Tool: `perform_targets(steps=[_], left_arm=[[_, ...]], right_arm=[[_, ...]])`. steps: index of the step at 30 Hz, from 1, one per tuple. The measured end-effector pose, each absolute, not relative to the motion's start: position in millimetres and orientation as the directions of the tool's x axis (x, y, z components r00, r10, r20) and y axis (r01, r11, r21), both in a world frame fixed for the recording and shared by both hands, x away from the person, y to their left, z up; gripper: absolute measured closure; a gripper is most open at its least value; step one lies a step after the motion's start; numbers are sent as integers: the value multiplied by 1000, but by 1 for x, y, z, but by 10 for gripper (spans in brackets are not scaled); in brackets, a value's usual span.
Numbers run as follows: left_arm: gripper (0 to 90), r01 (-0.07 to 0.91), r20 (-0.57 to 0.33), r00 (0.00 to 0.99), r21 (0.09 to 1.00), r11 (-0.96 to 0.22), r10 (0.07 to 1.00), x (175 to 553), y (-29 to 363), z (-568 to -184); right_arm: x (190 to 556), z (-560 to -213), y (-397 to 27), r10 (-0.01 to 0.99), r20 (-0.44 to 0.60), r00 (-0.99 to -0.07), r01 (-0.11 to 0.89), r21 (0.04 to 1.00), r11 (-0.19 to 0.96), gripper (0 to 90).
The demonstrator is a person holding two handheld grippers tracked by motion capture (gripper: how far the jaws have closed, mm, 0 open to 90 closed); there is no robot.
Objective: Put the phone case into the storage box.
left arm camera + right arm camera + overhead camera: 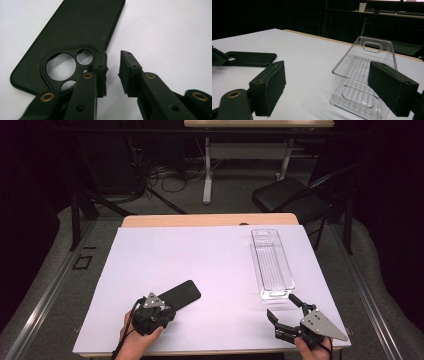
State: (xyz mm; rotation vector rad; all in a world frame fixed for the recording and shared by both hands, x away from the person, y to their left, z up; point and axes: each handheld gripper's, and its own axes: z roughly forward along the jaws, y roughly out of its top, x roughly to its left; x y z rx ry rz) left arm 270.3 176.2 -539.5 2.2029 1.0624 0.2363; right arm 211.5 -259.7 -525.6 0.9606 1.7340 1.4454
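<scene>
Nearby, clear bin point(272, 265) beside black phone case point(181, 294).

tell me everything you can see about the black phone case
The black phone case is matte, rubbery-looking, with rounded corners and a raised camera cutout holding three round holes. It lies flat and empty on the white table cover, angled, near the front left. The left gripper stands slightly open at its camera end, one jaw beside its edge, with nothing between the jaws.

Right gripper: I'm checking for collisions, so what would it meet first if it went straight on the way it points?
Probably the near end wall of the clear plastic bin. The right gripper has its fingers wide apart and aims roughly at it, though depth is hard to judge.
</scene>
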Motion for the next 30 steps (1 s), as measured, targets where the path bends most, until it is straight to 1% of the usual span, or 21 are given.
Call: perform_targets(steps=[1,2,5,8,12,14,20,27,28,29,30], left_arm=[[709,623,-120,654,646,-442,747,270,176,-539],[675,615,-116,659,652,-443,743,269,177,-538],[611,598,-114,669,669,-441,734,267,177,-537],[568,580,-101,679,681,-447,727,266,176,-535],[541,543,-78,694,710,-449,716,265,177,-531],[538,554,-107,690,714,-427,716,266,180,-529],[512,556,-126,685,727,-404,717,265,185,-524],[399,548,-101,680,728,-411,727,264,190,-519],[399,547,-98,677,730,-410,729,264,191,-519],[355,545,-92,670,734,-405,736,265,193,-519],[334,545,-92,670,734,-405,736,265,193,-519]], right_arm=[[211,-526,-260,864,-41,-502,117,986,115,142],[211,-525,-259,864,-41,-502,116,987,115,142],[211,-525,-260,864,-43,-502,115,987,116,142],[211,-525,-260,864,-46,-502,112,987,117,142],[212,-525,-260,865,-45,-500,109,987,114,142],[211,-525,-260,865,-47,-500,110,987,117,142],[212,-525,-260,865,-46,-500,111,987,117,142],[212,-525,-260,864,-45,-502,114,986,118,142],[212,-525,-260,864,-45,-502,114,986,118,142],[212,-525,-260,864,-45,-502,113,987,117,142],[212,-525,-260,864,-45,-502,113,987,117,142]])
